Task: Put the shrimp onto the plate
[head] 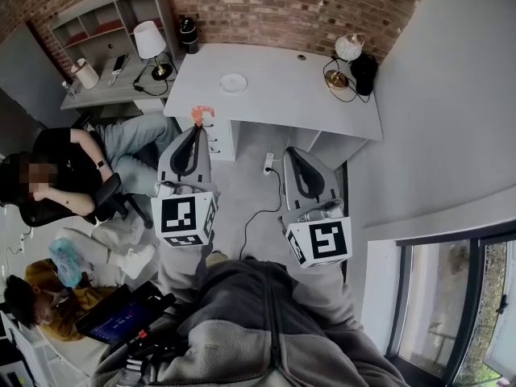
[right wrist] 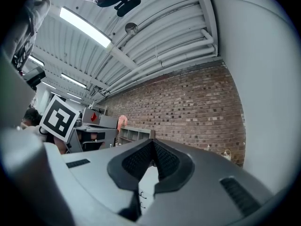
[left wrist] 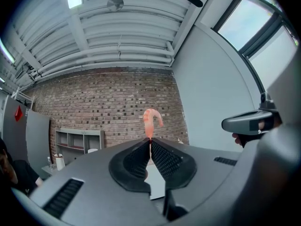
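Note:
A pink shrimp (head: 201, 113) sticks out from the tip of my left gripper (head: 197, 126), which is shut on it and held over the floor in front of the white desk (head: 274, 95). In the left gripper view the shrimp (left wrist: 151, 121) curls up above the closed jaws of the left gripper (left wrist: 150, 141). A small white plate (head: 233, 82) lies on the desk, beyond the shrimp. My right gripper (head: 291, 153) is shut with nothing in it, level with the left one; the right gripper (right wrist: 152, 143) points at the brick wall.
On the desk's right end are a lamp (head: 348, 52) and a dark object (head: 364, 72). A second desk (head: 113, 79) with a lamp (head: 150, 42) and shelves stands at left. Seated people (head: 72, 172) are at left. A cable (head: 262, 208) runs over the floor.

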Available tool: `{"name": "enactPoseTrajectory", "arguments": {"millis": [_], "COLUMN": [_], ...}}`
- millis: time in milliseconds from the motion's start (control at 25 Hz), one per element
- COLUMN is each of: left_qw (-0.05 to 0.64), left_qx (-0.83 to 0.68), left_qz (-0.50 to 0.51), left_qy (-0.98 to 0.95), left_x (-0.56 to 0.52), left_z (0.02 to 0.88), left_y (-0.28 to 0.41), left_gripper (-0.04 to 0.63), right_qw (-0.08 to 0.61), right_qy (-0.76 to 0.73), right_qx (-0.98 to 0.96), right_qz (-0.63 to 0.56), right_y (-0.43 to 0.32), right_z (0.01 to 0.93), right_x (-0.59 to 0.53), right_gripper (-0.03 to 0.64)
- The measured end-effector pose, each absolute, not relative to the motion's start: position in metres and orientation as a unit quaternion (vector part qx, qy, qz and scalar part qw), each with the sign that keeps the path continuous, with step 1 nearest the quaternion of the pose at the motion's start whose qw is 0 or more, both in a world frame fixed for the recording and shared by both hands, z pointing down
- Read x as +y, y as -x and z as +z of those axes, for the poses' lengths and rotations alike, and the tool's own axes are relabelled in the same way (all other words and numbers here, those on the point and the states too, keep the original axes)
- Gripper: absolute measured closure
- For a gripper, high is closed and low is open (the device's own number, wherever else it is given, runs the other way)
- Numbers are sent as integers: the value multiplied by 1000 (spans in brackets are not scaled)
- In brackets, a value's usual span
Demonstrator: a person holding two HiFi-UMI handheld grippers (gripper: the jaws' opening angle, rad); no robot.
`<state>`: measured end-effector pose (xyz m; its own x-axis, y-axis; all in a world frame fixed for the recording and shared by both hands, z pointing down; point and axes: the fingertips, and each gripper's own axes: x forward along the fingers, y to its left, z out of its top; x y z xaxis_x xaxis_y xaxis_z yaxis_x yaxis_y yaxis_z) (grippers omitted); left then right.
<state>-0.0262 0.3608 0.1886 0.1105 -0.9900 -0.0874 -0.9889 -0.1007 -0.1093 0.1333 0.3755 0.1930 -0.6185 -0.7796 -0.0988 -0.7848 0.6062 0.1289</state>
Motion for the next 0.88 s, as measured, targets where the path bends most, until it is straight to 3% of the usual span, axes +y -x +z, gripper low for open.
{"name": "enactPoseTrajectory", "arguments": {"millis": [880], "left_qw": [55], "left_qx": [652], "left_qz": [0], "left_qy": [757], "left_x": [298], "left_z": [212], "left_y": [17], "left_gripper": [581], "right_qw": [-11], "right_qy": [449], "right_qx": [892], "right_qz": [55], "right_y": [-139], "right_z": [233], "right_x": [329], "right_gripper": [615]}}
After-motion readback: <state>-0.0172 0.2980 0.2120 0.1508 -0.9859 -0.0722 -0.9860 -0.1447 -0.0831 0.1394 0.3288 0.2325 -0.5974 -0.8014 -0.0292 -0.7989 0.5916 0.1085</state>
